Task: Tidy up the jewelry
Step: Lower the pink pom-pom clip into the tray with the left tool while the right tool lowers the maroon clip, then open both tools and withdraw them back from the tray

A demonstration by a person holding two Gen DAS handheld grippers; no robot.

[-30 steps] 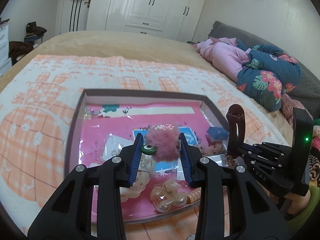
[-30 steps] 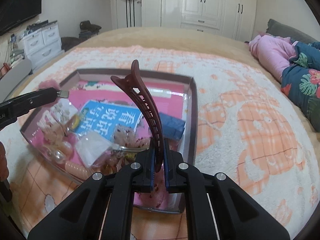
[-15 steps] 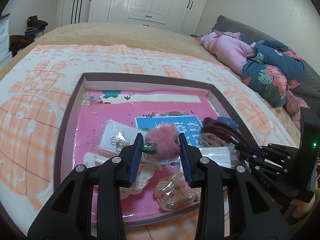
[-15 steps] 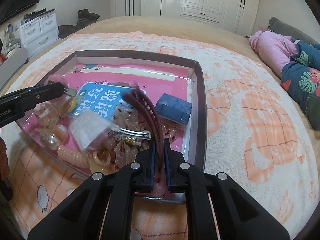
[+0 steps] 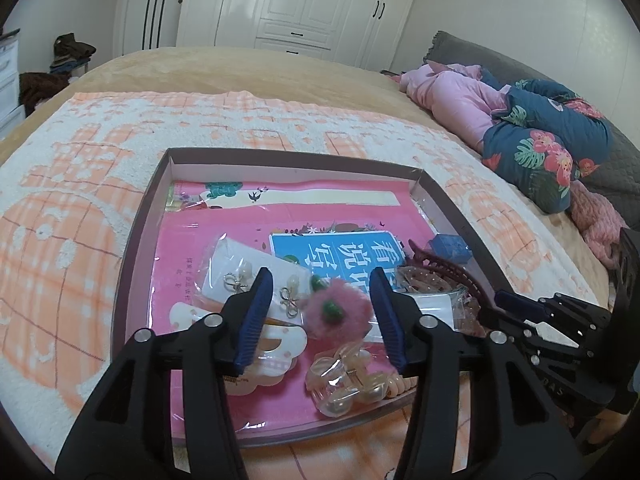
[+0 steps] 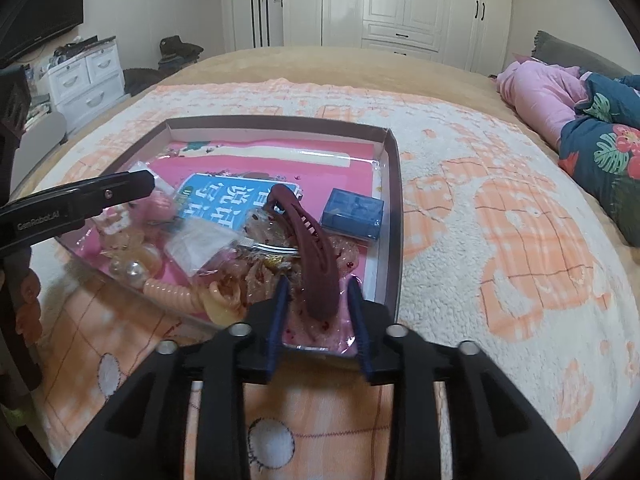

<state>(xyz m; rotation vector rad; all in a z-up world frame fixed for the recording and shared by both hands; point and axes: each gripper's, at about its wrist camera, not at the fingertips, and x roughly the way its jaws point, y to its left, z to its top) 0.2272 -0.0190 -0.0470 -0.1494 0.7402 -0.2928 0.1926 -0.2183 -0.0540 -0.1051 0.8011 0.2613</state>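
A shallow brown box (image 5: 138,216) (image 6: 394,184) on the bed holds hair and jewelry pieces on a pink book. My left gripper (image 5: 322,312) is open over the box, and a pink fluffy pompom with a green bead (image 5: 336,312) lies loose between its fingers. My right gripper (image 6: 318,312) is open at the box's near right corner, and the dark red hair clip (image 6: 308,248) (image 5: 444,266) lies in the box between its fingers. Earrings on a card (image 5: 240,276), clear claw clips (image 5: 344,380) and a small blue box (image 6: 352,214) also lie inside.
The box sits on an orange and white blanket (image 6: 500,240). Pink and floral bedding (image 5: 520,120) is piled at the right. White wardrobes (image 5: 304,4) stand behind the bed and white drawers (image 6: 86,76) at the left.
Both grippers opened. The left one let the pink pompom drop into the box. The right one lowered the dark red clip into the box and released it.
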